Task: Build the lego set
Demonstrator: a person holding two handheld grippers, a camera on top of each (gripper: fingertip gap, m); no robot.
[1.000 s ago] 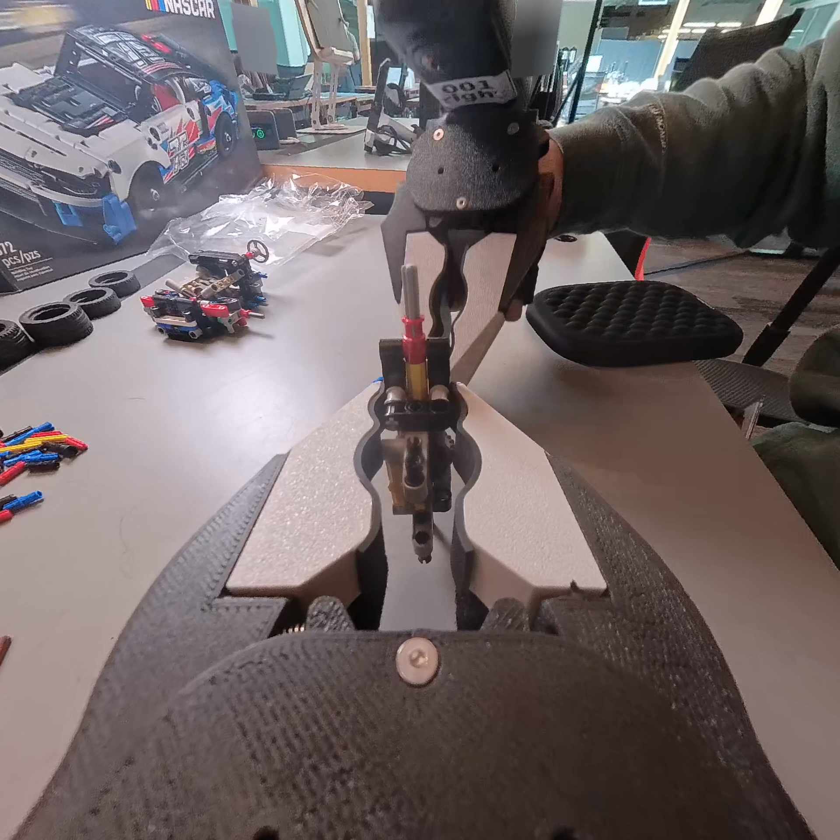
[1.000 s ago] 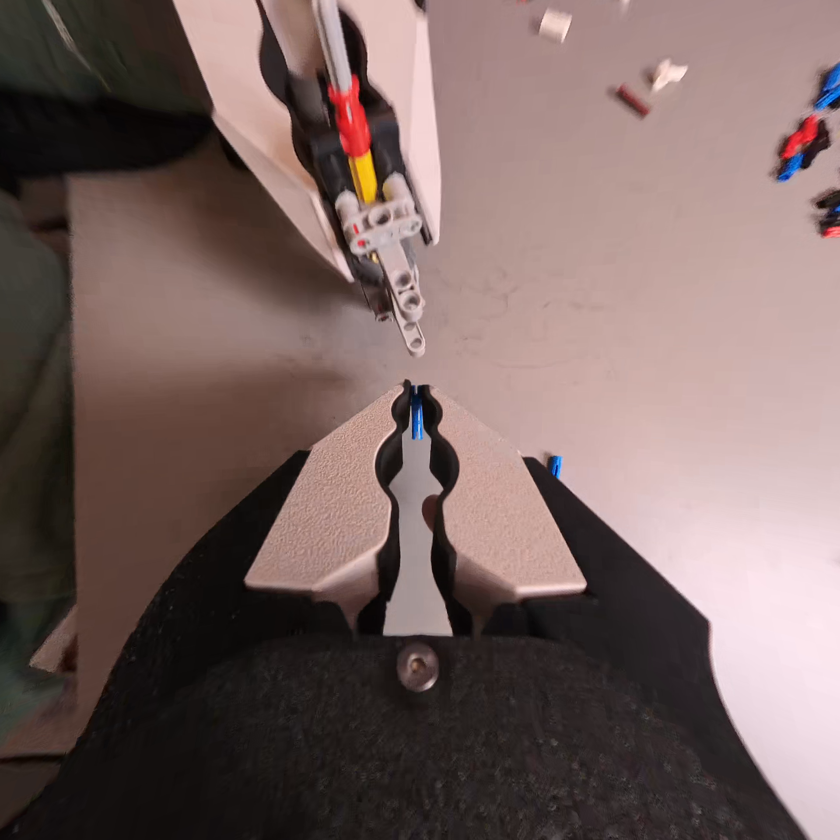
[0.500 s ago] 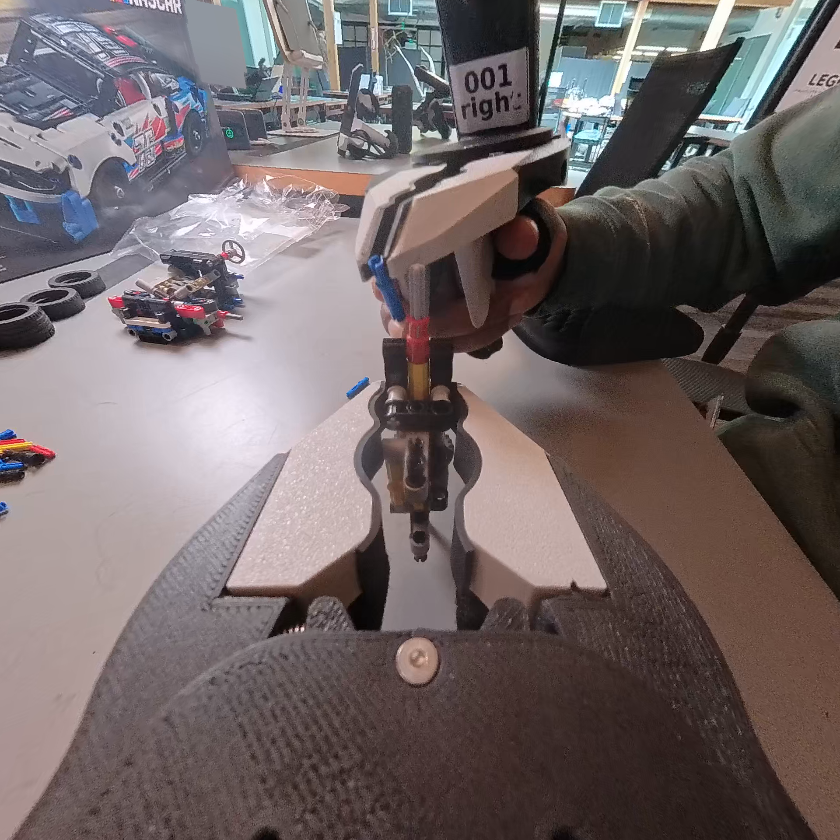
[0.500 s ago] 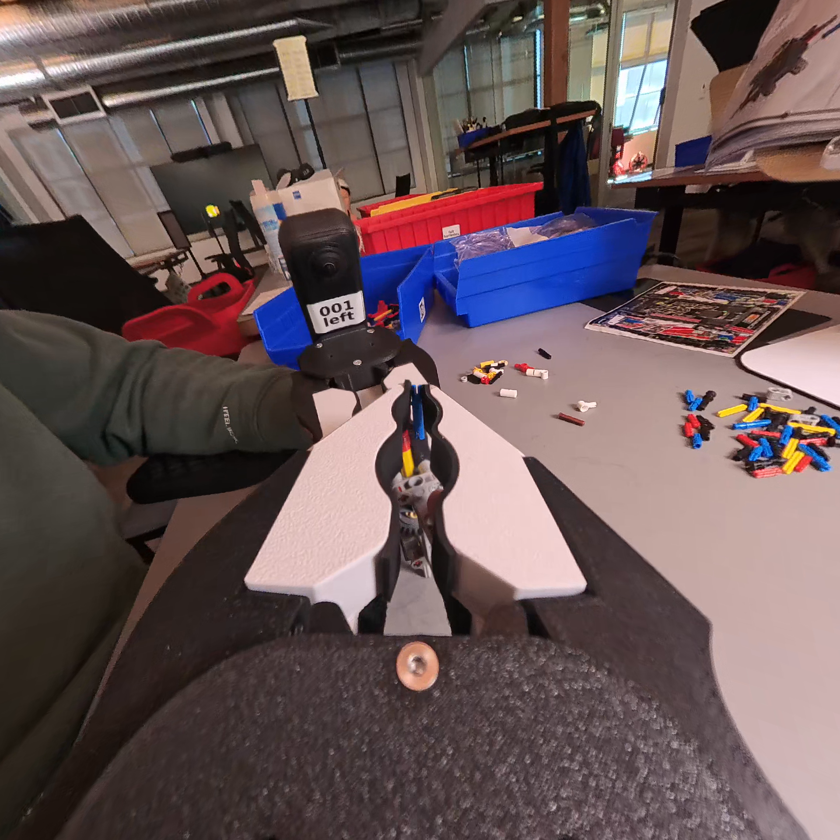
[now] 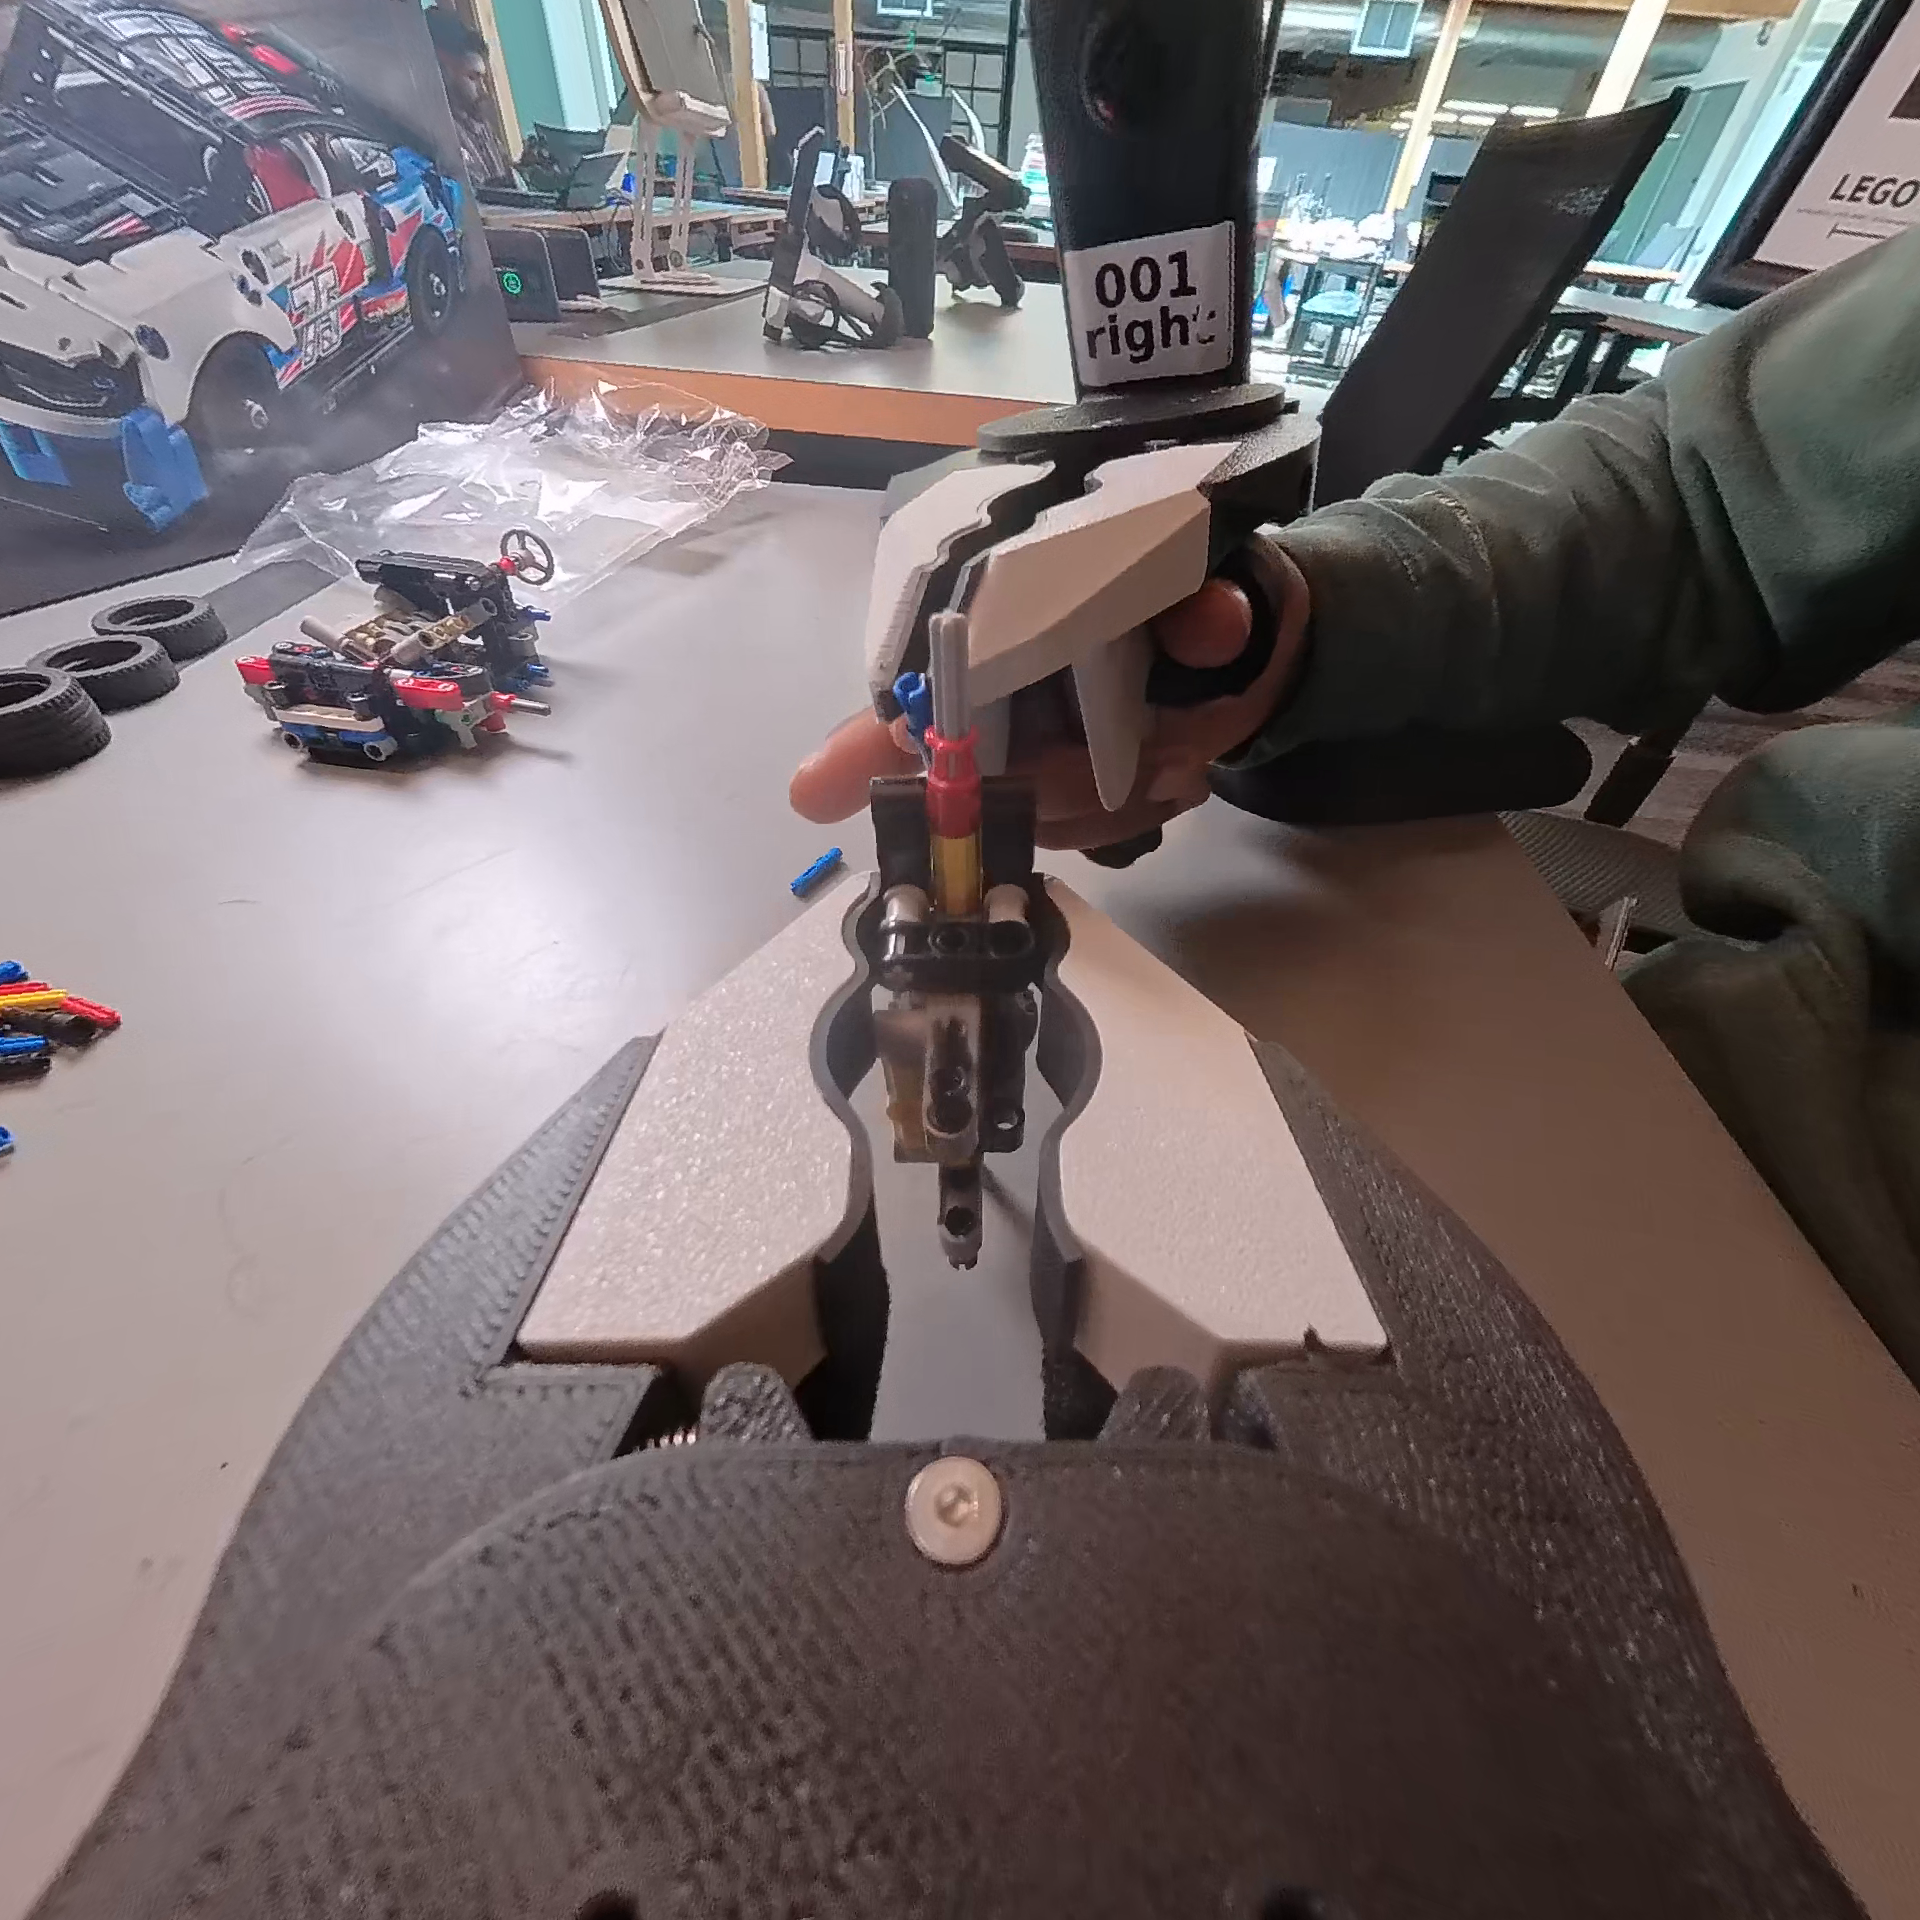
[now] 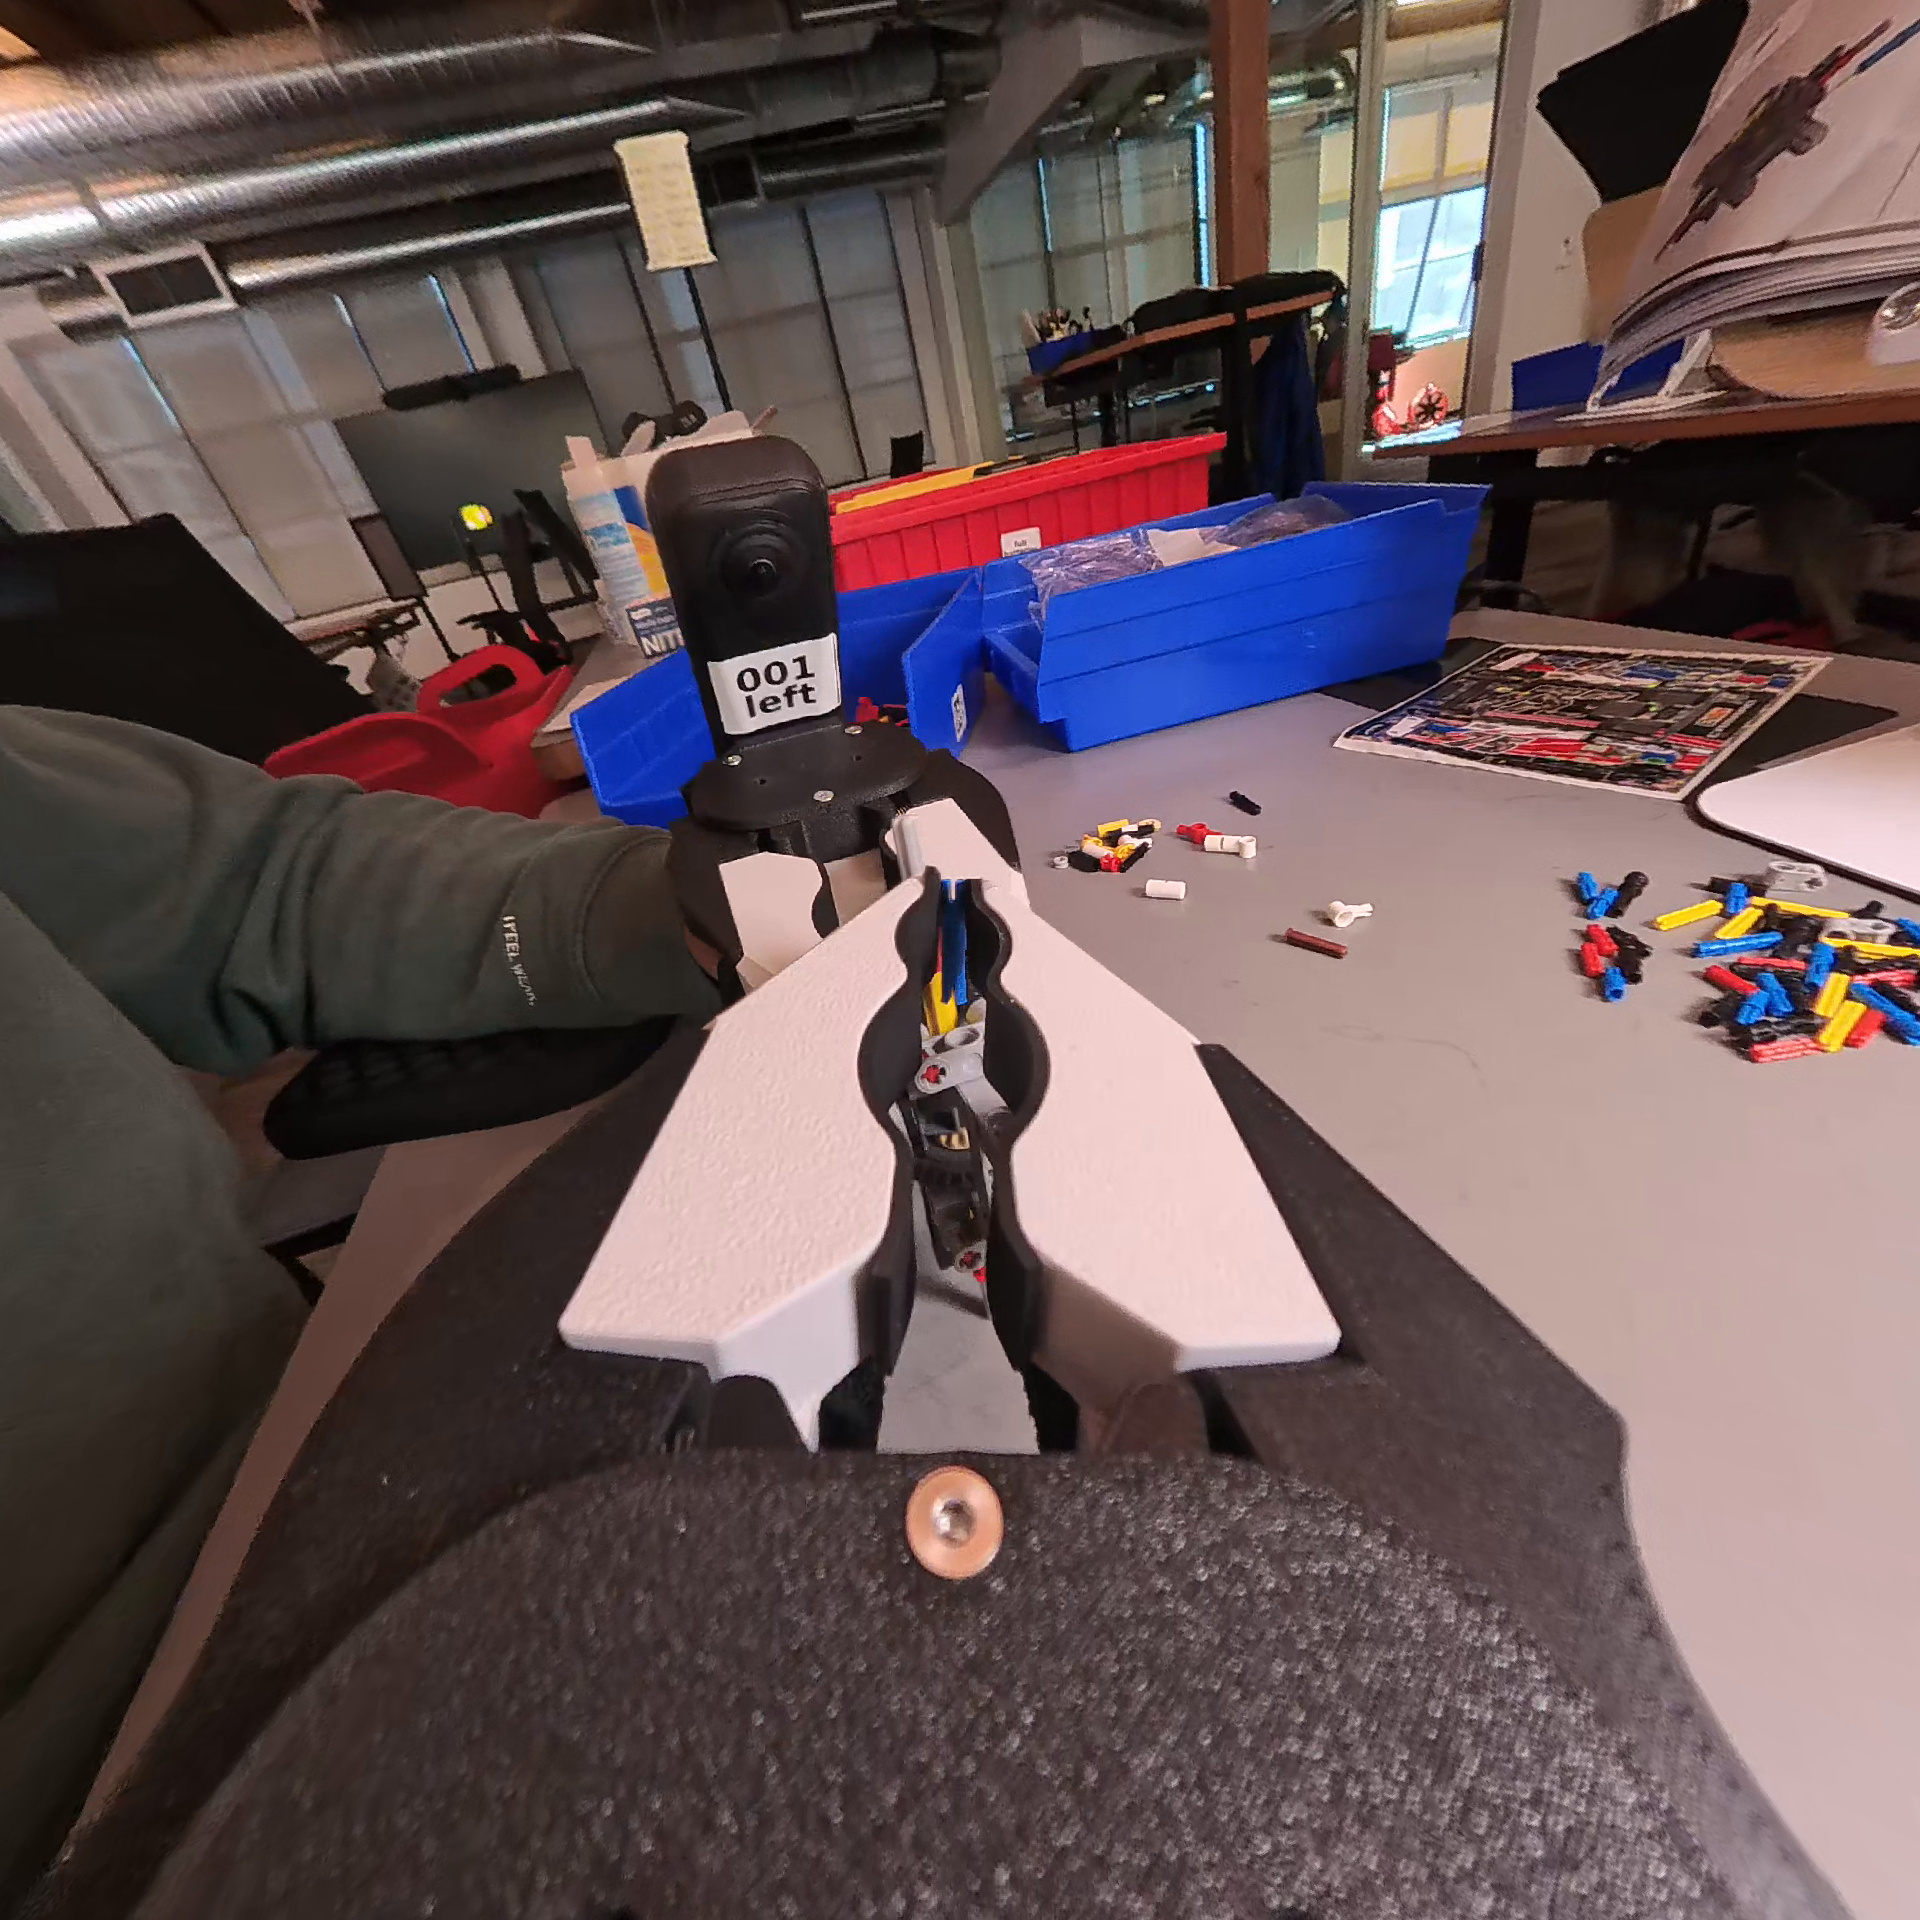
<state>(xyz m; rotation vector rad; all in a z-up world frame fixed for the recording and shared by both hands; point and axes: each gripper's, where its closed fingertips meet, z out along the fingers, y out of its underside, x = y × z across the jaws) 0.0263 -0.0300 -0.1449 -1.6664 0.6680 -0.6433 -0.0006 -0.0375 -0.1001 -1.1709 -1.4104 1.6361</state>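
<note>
The right gripper (image 5: 902,698), pinching a blue pin (image 5: 908,690), is now hovering just beside the assembly (image 5: 954,940) clamped in the left gripper (image 5: 951,914), having swung up from the table (image 5: 364,935).

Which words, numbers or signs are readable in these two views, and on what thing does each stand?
I quote no writing; these things bear it.
White label above right tool: readable.
White label above left tool: readable.
Car box: numbers and logos, readable.
Framed sign: cut off.
Sleeve: small, blurred.
Bottle: partly hidden.
Bin sticker: too small.
Booklet page: too small.
</note>
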